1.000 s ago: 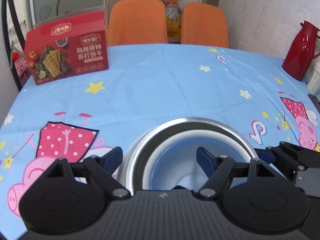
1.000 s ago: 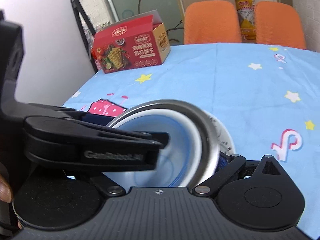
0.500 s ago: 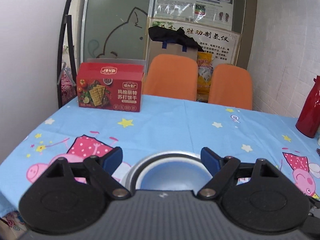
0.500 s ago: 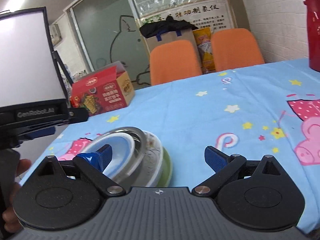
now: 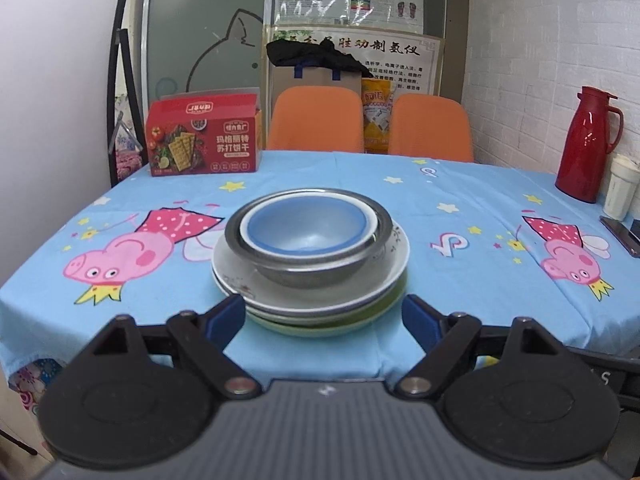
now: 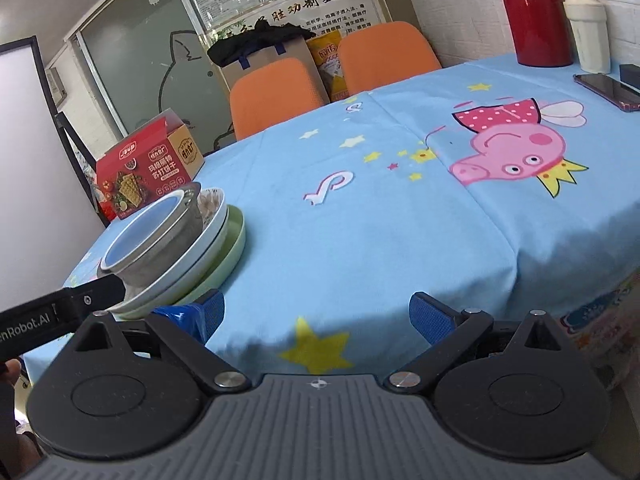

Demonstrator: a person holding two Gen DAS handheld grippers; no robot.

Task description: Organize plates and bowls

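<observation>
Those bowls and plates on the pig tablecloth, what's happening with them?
A person holds a gripper in each hand to tidy dishes. They sit in one pile: a blue bowl inside a metal bowl, on white plates over a green plate. The left gripper and right gripper are both open, holding nothing, near the table's front edge.

The black left gripper [image 5: 322, 318] with blue-padded fingers [image 5: 224, 317] stood wide apart, empty. The black right gripper [image 6: 316, 314] likewise gaped, holding nothing, tilted downward.
</observation>
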